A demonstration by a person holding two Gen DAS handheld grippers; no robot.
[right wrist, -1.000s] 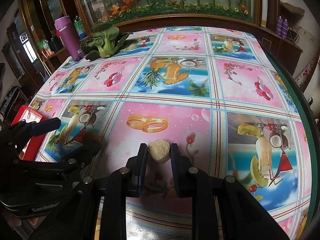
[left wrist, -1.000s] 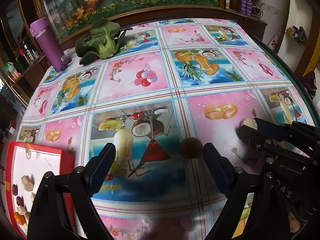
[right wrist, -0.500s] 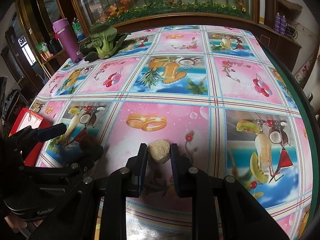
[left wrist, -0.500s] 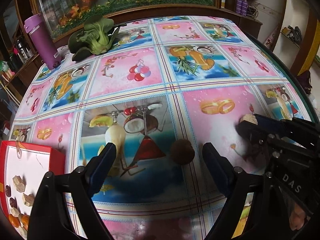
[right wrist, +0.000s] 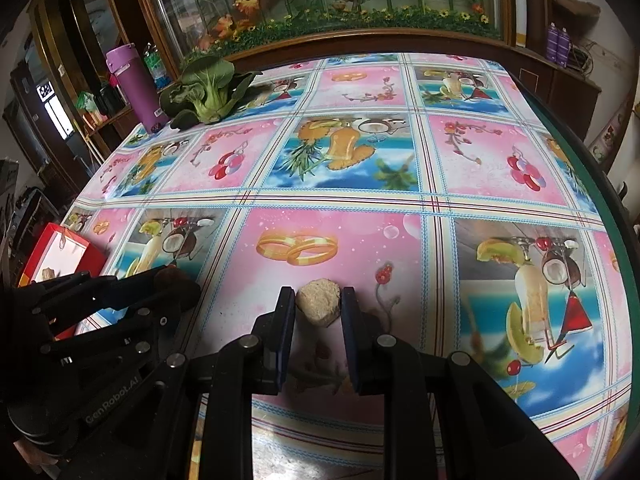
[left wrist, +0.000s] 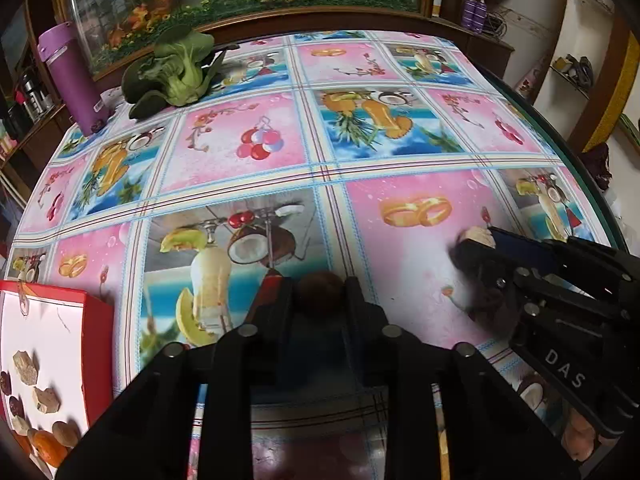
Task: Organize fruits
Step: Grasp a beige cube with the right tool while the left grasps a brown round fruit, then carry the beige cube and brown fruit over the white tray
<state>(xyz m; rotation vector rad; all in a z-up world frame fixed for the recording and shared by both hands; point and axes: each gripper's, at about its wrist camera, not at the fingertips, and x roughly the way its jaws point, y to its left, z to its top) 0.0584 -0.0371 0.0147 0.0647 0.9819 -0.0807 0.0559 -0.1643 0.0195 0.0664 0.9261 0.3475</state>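
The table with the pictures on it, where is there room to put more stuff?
The table lies bare across its middle, from the greens and purple bottle at the far left corner over to the right rim. It is crowded up front: both grippers work there, and the red box fills the near left.

The right gripper [right wrist: 318, 306] pinches a pale, angular fruit piece [right wrist: 319, 306] on the patterned tablecloth [right wrist: 400, 200]. At left, the left gripper [right wrist: 168, 280] clamps a dark brown fruit [right wrist: 165, 271] near a red box [right wrist: 56, 256]
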